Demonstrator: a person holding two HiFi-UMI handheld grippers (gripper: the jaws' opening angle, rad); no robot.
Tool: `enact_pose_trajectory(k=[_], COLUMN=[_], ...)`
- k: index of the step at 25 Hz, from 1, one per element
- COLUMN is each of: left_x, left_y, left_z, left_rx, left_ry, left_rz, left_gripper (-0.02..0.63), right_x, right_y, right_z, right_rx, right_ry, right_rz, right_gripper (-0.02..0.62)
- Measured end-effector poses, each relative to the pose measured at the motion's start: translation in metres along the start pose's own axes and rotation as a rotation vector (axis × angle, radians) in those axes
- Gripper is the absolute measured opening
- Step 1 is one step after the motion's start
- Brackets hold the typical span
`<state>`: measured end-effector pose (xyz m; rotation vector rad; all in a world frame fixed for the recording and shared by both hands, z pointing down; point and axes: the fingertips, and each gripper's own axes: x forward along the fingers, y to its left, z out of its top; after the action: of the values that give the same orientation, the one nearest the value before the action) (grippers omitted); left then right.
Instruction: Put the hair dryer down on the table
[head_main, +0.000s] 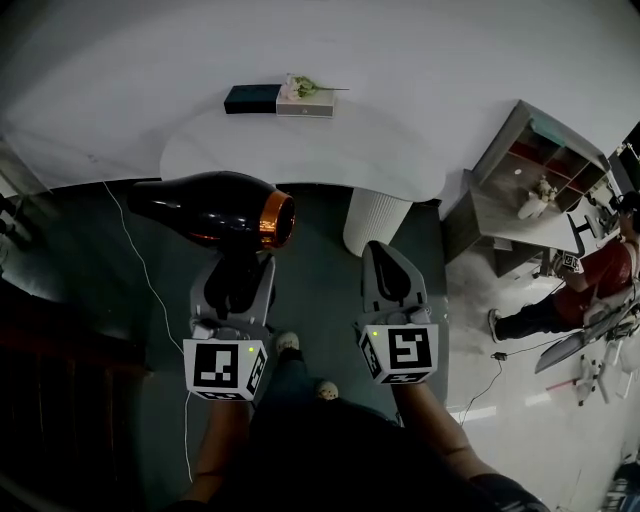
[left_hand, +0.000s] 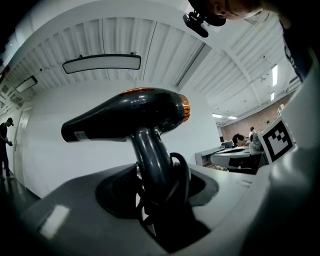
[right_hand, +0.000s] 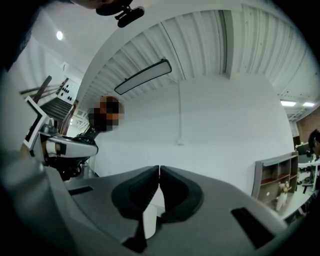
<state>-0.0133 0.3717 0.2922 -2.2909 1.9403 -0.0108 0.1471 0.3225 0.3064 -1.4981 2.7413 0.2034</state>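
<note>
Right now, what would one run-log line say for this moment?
left claw: shut on hair dryer handle | right claw: shut, empty | hair dryer: not yet on table

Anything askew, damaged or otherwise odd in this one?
Nothing spilled or damaged. One oddity: the hair dryer has its cord bunched in a loop against the handle, seemingly pinched with it between the jaws of the left gripper. The right gripper is shut, empty.

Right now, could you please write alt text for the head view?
The left hand-held gripper holds a black hair dryer by its handle, in front of a white table; the right hand-held gripper is shut and empty.
</note>
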Motion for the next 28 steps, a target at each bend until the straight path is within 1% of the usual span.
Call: enact_pose_trajectory(k=[2, 3, 8, 12, 16, 22, 28], left_x=[0.008, 0.020, 0.113, 0.159, 0.199, 0.247, 0.277], left_y=[0.008, 0.015, 0.061, 0.099, 0.132, 0.163, 0.178], left_z=[-0.008, -0.011, -0.008, -0.014, -0.022, -0.034, -0.044], left_rx=[0.002, 0.000, -0.009, -0.015, -0.025, -0.048, -0.061], left_ry=[-0.010, -0.012, 0.008, -0.013, -0.016, -0.012, -0.010], left_rz=[0.002, 0.000, -0.037, -0.056, -0.077, -0.134, -0.176], left_gripper=[0.221, 0.221, 0.221, 0.221, 0.221, 0.221, 0.221], right_x=[0.011, 0.025, 0.122, 0.177, 0.224, 0.274, 0.301], right_y=[0.002, 0.000, -0.028, -0.030, -0.031, -0.037, -0.044], right_z=[-0.008, -0.011, -0.008, -0.007, -0.011, -0.020, -0.033], right_rx=[-0.002, -0.002, 0.014, -0.001, -0.011, -0.011, -0.002], right_ry=[-0.005, -0.004, 0.020, 0.007, 0.018, 0.040, 0.065], right_rz=[0.001, 0.000, -0.020, -0.040, -0.062, -0.114, -0.159], right_gripper=[0.014, 0.014, 0.014, 0.014, 0.014, 0.014, 0.014])
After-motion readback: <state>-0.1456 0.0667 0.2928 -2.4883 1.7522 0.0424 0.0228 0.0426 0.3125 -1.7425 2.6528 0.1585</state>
